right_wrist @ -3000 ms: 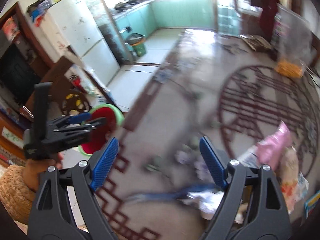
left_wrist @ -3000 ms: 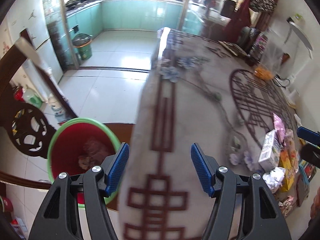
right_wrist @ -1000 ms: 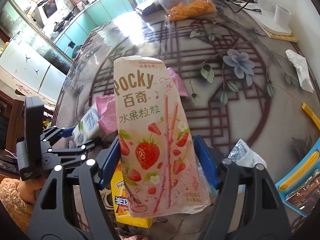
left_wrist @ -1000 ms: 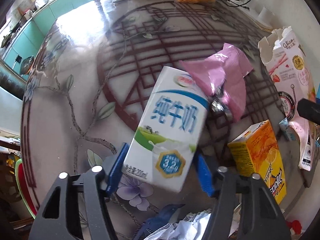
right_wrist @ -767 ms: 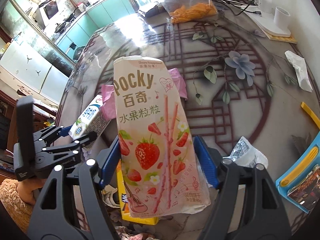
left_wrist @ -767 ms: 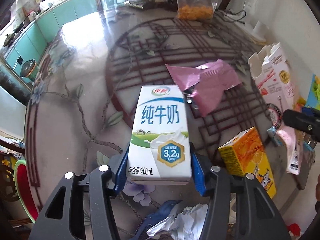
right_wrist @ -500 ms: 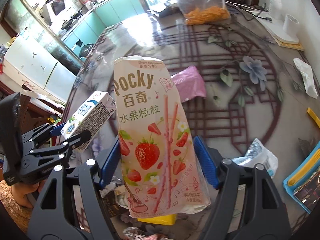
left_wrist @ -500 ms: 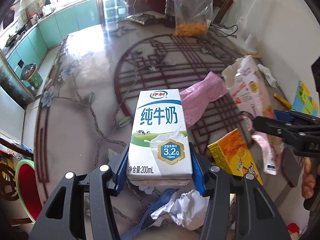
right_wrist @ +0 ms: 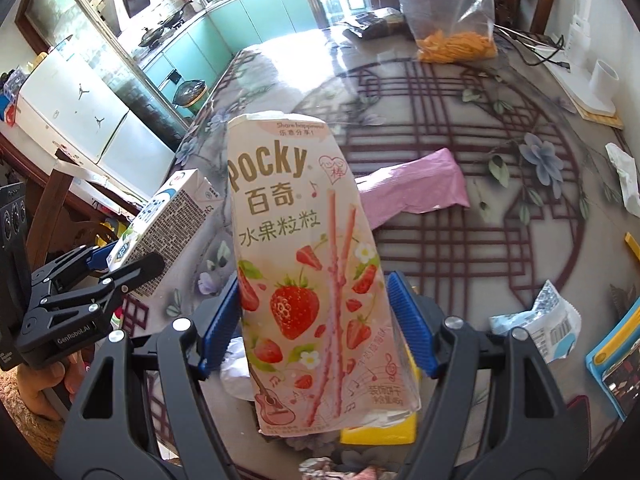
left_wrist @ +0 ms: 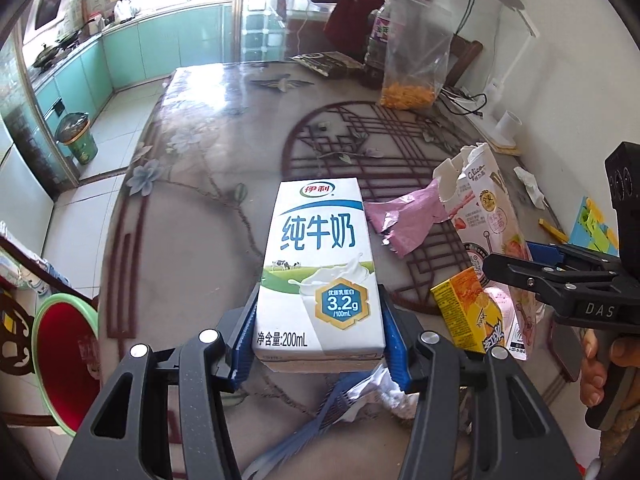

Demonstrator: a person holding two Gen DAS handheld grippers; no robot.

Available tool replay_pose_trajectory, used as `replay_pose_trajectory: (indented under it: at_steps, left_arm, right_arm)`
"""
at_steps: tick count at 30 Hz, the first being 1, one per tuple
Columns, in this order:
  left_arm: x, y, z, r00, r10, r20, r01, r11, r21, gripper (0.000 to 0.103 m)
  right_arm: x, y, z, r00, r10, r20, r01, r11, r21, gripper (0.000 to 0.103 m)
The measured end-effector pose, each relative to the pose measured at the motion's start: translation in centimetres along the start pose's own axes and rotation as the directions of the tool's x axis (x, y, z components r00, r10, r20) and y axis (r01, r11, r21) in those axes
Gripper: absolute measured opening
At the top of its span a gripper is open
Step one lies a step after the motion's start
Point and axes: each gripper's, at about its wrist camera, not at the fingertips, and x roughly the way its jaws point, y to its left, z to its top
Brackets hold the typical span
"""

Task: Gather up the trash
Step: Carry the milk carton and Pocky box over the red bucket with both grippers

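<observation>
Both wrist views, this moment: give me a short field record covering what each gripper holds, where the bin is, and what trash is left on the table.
left gripper: shut on the milk carton, lifted above the table
right gripper: shut on the Pocky box, top torn open, off the table
bin: red inside, green rim, on the floor past the table's left edge
trash on table: pink wrapper, yellow juice carton, crumpled white paper, blue-white wrapper
not trash, apparently: clear bag of orange snacks
</observation>
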Motion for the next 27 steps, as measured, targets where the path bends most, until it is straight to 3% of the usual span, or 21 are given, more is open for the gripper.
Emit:
replay_pose_trajectory:
  at_steps: [15, 27]
  left_arm:
    - [-4.6, 8.2, -1.9, 0.997, 0.029, 0.068, -0.024, 0.997, -0.076, 0.050]
    - [-6.3, 16.5, -4.2, 0.994, 0.092, 0.065, -0.080, 0.982, -0.168, 0.050]
  right_arm:
    - [-0.3, 9.7, 0.7, 0.999, -0.007, 0.035, 0.011, 0.995, -0.101, 0.070]
    - [1.3, 17.3, 0.5, 1.000, 0.014, 0.028, -0.009, 0.986, -0.167, 0.070]
